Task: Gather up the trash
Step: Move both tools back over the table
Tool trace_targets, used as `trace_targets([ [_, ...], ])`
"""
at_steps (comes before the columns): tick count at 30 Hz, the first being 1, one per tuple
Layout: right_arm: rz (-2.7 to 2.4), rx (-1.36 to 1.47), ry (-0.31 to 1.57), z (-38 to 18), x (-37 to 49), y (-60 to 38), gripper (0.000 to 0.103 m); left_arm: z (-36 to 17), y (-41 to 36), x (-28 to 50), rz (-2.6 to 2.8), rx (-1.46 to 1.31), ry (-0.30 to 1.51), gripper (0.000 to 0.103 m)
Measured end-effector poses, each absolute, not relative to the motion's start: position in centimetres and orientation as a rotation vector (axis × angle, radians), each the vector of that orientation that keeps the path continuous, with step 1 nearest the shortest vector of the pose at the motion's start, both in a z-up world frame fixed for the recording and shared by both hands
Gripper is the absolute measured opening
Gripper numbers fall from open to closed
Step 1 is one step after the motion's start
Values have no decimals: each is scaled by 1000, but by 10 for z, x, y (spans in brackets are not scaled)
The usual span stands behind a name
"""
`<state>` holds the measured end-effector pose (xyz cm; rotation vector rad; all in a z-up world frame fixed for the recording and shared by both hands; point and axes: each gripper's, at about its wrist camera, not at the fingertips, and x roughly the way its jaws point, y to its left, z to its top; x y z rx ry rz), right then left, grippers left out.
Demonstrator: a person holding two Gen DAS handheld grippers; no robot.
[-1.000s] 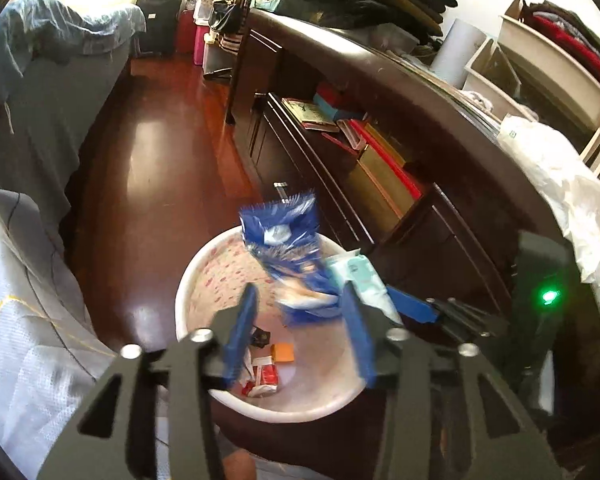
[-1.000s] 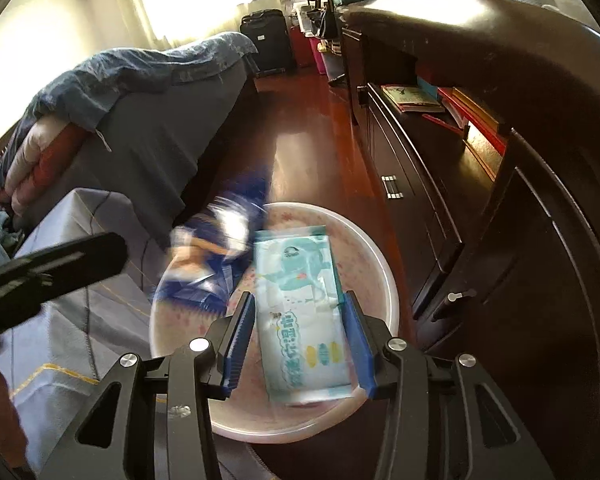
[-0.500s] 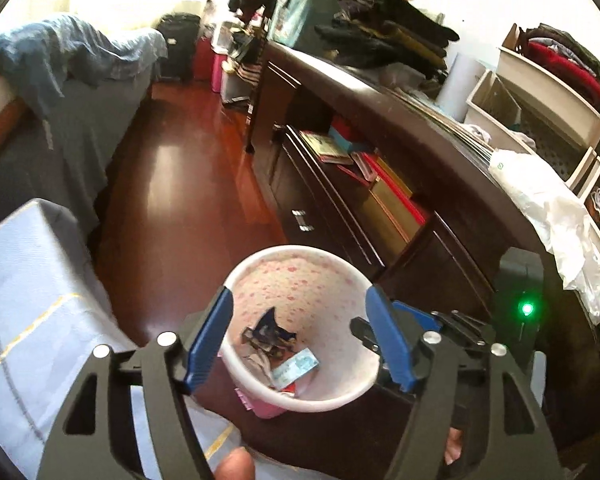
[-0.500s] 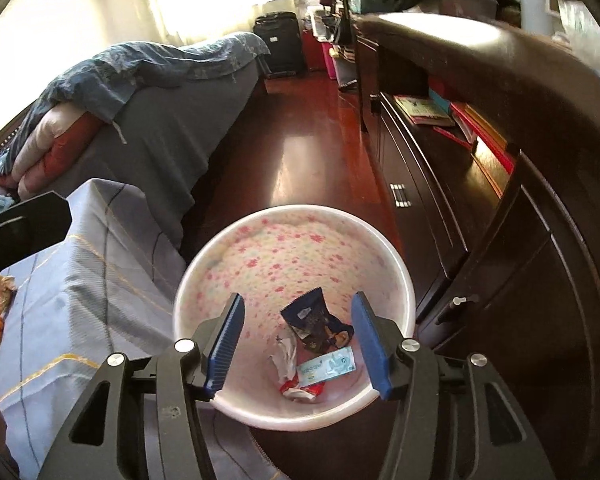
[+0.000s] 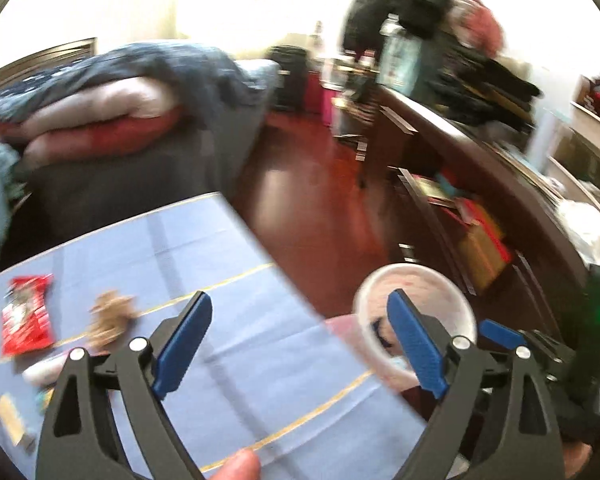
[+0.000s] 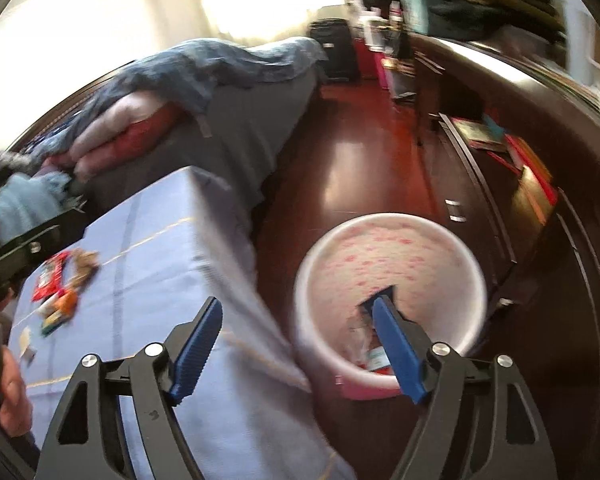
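The left tool (image 5: 300, 344) is empty and its jaws are opening wide, with nothing between the blue pads (image 5: 182, 346); it hangs over the edge of the counter (image 5: 228, 248), which is covered by a pale blue cloth with thin yellow lines. The right tool (image 6: 298, 350) is empty too, its jaws also opening; one blue pad is above the cloth and the other is in front of the bin's mouth.

The bin (image 6: 392, 292) is a round white basket with small pink spots inside; it stands on the dark red floor (image 6: 348, 168) just beside the counter's corner, and some wrappers (image 6: 374, 354) lie at its bottom (a dark blue one and a pale one can be seen, the rest is blurred).

More trash is still on the counter, at the far left: a red snack packet (image 5: 26, 314), a brown crumpled piece (image 5: 110, 314) next to it, and several small items nearer the edge of the view, too blurred to name.

Beyond the counter is a bed (image 5: 148, 128) with grey cover and a blue blanket; on the right side a dark wooden cabinet (image 6: 540, 216) runs along the floor, with books on its open shelf.
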<state>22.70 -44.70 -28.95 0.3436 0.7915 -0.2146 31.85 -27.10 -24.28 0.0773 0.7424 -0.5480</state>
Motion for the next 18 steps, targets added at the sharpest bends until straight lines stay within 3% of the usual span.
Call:
trace_targets([
  [12,11,215,809,-275,251,-339,80,-249,-145,348,-155,104,703,93],
  [18,65,156,828,-277,264,-303,80,-265,-96,412,-9,49,759,93],
])
